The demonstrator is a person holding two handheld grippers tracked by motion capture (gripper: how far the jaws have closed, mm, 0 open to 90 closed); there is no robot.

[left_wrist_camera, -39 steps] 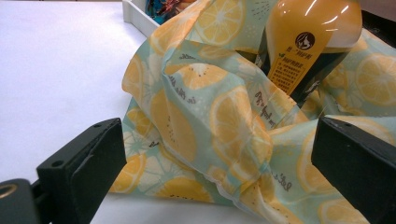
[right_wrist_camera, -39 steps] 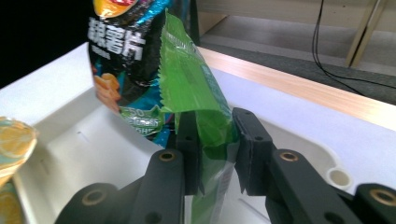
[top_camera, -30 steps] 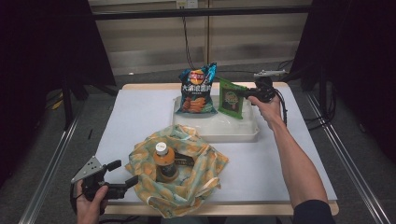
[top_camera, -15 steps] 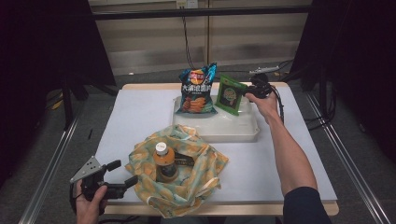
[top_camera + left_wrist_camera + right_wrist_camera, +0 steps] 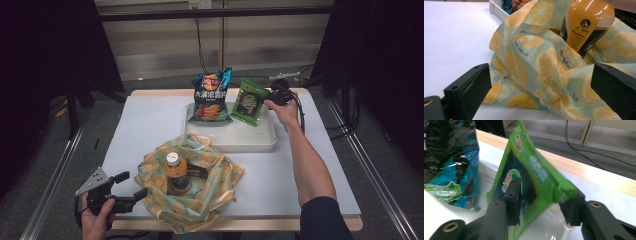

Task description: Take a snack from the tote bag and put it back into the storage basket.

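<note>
Green snack bag upright btwn right tool's just-opening jaws, arm outstretched over tray.

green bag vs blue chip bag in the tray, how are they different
The green bag is smaller and tilted, with the right tongs around its edge; the blue chip bag is larger, stands more upright and has nothing touching it. The green bag sits right of the blue one. Both are snack packets standing in the white tray.
</note>
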